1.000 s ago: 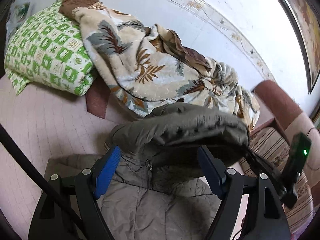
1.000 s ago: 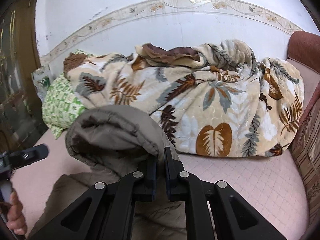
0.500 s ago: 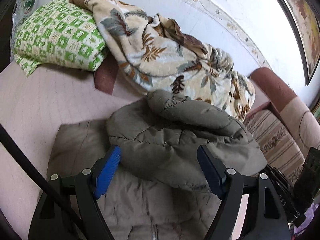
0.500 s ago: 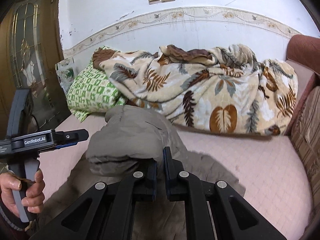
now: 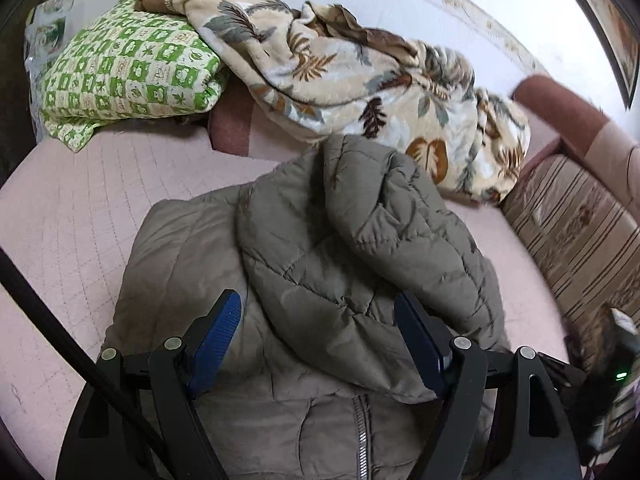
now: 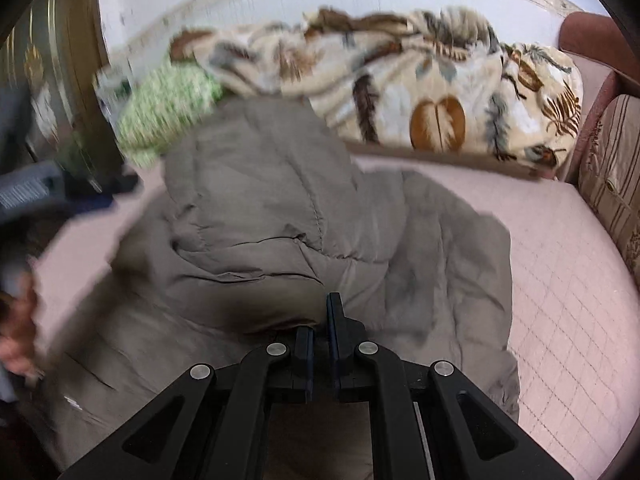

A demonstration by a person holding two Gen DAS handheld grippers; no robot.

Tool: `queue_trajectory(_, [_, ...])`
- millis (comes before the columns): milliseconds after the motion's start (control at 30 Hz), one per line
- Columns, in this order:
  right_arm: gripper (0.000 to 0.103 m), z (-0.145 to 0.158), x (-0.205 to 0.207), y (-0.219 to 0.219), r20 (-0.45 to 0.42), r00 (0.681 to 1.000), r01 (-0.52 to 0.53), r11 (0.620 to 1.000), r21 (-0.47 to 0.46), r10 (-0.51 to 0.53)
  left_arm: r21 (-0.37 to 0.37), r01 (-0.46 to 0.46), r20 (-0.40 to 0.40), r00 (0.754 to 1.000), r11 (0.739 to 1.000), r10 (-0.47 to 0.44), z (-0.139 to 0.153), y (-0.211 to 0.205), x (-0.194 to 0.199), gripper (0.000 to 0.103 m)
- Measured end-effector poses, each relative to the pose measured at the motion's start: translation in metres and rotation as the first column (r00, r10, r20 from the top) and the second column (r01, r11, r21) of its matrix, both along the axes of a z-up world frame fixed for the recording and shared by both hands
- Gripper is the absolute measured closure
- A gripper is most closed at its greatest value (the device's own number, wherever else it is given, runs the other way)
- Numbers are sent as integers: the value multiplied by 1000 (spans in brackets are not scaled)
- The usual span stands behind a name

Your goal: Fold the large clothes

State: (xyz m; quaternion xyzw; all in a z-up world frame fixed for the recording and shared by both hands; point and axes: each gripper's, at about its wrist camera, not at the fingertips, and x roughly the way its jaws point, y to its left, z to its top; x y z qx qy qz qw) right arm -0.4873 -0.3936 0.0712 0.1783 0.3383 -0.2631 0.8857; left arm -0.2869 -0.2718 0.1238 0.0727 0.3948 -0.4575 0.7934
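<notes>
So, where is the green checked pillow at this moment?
In the left wrist view the green checked pillow lies at the upper left, on the pink mattress, partly under the leaf-print blanket and beyond the grey jacket.

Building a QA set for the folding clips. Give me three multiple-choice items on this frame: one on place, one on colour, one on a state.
1. Where does the leaf-print blanket lie?
A. Behind the jacket, along the wall
B. On top of the jacket
C. On the floor

2. What colour is the jacket?
A. Bright red
B. Grey-olive
C. White

3. How do the left gripper's jaws stand?
A. Shut tight
B. Wide apart, pads on either side of the jacket's folded-over part
C. Out of view

Answers:
1. A, the blanket is heaped past the jacket, against the white wall.
2. B, the quilted fabric reads grey-olive in both wrist views.
3. B, the blue pads stand far apart in the left wrist view.
</notes>
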Motion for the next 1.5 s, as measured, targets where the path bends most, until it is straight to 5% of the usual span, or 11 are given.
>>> queue_trajectory(200, [91, -22, 3, -13, -60, 998, 34, 998, 49, -32, 71, 2, 48, 999, 997, -5, -12, -7, -7, 25])
queue_trajectory(300, [73, -9, -8, -13, -10, 1000, 24, 997, 71, -23, 73, 12, 67, 998, 997, -17, -9, -7, -10, 25])
queue_trajectory(567, [73, 42, -46, 1, 149, 989, 10, 997, 74, -21, 50, 34, 151, 988, 998, -41, 14, -14, -22, 25])
queue_trajectory(767, [68, 72, 1, -18, 247, 968, 26, 998, 61, -40, 81, 8, 199, 980, 997, -24, 17, -55, -13, 25])
queue_trajectory(1000, [68, 19, 64, -43, 97, 993, 62, 994, 89, -71, 200, -34, 172, 985, 979, -1, -35, -77, 5, 25])
queue_trajectory(1200, [68, -21, 75, -55, -9, 997, 82, 987, 138, -82, 256, -58, 142, 990, 965, 22, -82, -72, 16, 19])
queue_trajectory(1500, [68, -47, 81, -63, -79, 994, 83, 982, 168, -71, 278, -56, 162, 987, 959, 11, -96, -74, 14, 18])
